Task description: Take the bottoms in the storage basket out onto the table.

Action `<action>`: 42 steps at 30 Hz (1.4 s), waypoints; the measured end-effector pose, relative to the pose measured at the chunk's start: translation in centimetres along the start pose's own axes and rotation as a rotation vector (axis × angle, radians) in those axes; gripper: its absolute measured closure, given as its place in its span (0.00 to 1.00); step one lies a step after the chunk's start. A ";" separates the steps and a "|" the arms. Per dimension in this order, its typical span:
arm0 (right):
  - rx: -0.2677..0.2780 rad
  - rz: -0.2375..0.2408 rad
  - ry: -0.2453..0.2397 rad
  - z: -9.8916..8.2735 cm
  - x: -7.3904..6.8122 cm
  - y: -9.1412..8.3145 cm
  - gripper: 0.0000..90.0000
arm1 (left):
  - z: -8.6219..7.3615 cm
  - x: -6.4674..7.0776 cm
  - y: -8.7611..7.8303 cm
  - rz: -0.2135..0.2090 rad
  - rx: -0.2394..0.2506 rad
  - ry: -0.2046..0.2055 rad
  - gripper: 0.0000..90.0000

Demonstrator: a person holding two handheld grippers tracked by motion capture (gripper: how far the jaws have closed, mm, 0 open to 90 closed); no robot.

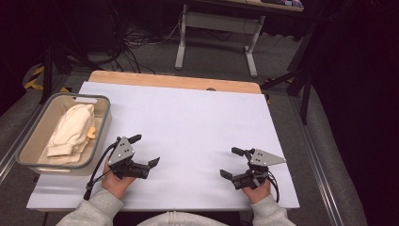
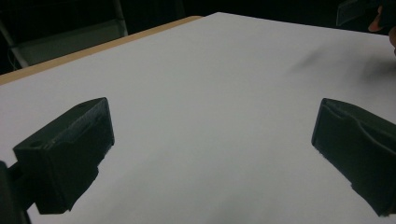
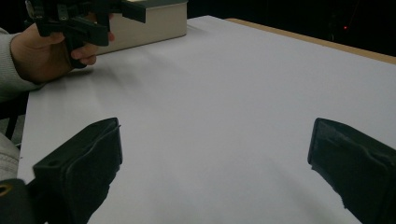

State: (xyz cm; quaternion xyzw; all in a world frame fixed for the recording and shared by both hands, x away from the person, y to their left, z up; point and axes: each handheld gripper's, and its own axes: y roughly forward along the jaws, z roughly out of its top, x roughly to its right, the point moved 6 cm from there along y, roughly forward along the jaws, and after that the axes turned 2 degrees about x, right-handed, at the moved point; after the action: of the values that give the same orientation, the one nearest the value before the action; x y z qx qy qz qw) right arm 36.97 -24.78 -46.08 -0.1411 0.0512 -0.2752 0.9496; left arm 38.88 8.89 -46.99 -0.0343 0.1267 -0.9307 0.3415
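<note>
High view: cream cloth (image 1: 70, 129) bundled in grey basket (image 1: 28, 157) at the table's left edge, nearest the left gripper (image 1: 147, 150); right gripper (image 1: 229, 162) well apart on the white sheet (image 1: 197, 117). Both grippers rest low in the hands, tips angled inward, jaws wide open and empty. Risk, judged: a reach over the basket wall could catch the rim and shift the basket; a pinch on one fold could drag the bundle loose.

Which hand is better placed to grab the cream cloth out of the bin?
Left. The left gripper rests open right beside the grey bin holding the cream cloth, while the right gripper, also open, sits across the table, so it would likely have farther to travel.
</note>
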 end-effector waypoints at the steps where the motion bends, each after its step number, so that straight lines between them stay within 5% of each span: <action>1: -0.001 0.001 0.000 0.0 0.0 0.0 0.04 | 0.0 -0.1 0.0 -0.003 -0.001 -0.002 0.00; 4: -0.003 0.000 -0.005 0.0 0.0 0.0 0.03 | 0.0 0.1 0.1 -0.010 -0.008 0.000 0.00; 8: 0.002 -0.004 0.001 -0.1 0.0 0.1 0.02 | -0.3 0.6 0.4 -0.044 -0.075 0.069 0.00; 16: 0.008 -0.003 0.002 -0.1 0.0 0.1 0.01 | 0.3 1.1 0.4 -0.103 -0.053 -0.003 0.00; 26: 0.010 -0.005 -0.007 -0.1 0.0 0.2 0.00 | 1.5 1.6 -0.2 -0.121 -0.040 -0.021 0.00; 29: 0.006 -0.002 -0.004 -0.1 0.0 0.2 0.00 | 1.8 1.6 -0.4 -0.104 -0.043 0.011 0.00; 42: -0.001 -0.009 -0.010 -0.2 0.0 0.2 0.00 | 3.1 1.8 -1.1 -0.111 -0.035 0.011 0.00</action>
State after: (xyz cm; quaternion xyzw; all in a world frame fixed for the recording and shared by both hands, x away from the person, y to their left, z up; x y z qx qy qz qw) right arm 37.08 -24.67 -46.30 -0.1432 0.0458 -0.2787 0.9485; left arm 37.34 7.89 -43.72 -0.0421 0.1429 -0.9460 0.2879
